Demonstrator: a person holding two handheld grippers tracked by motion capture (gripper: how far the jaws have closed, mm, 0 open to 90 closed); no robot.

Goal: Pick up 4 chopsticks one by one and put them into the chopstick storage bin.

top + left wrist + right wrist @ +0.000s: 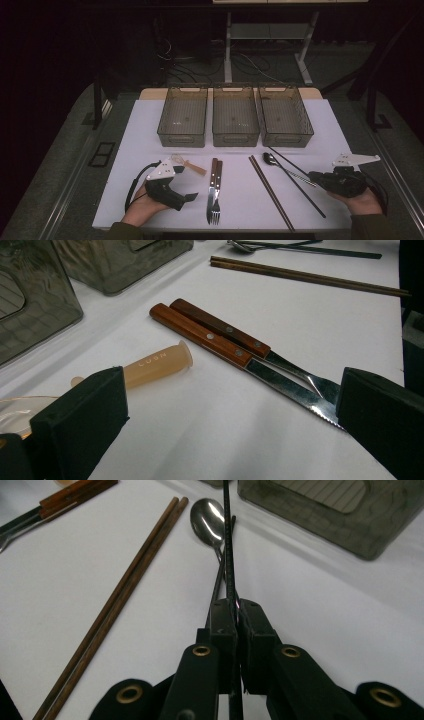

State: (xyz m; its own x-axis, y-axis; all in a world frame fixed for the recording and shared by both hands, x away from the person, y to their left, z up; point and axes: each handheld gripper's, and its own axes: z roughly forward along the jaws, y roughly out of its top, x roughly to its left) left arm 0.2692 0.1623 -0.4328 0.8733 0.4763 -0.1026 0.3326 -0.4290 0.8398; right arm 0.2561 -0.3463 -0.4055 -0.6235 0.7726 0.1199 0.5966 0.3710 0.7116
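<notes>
My right gripper [313, 176] [235, 612] is shut on a thin black chopstick [227, 545] [300, 186] that runs forward between its jaws, low over the white table. A steel spoon [209, 515] [270, 159] lies just beside that chopstick. My left gripper [182, 185] [230, 395] is held open near the table's front left, with nothing between its fingers. Ahead of it lie a wood-handled knife [200, 332] and fork [225, 330], side by side [215, 187]. A whisk with a tan handle [157, 362] [189, 164] lies by its left jaw.
Three translucent grey bins [182, 136] [235, 137] [290, 137] stand in a row at the back of the table. A pair of brown chopsticks [270, 192] [125, 590] lies diagonally in the middle. A hand holds each gripper at the front edge.
</notes>
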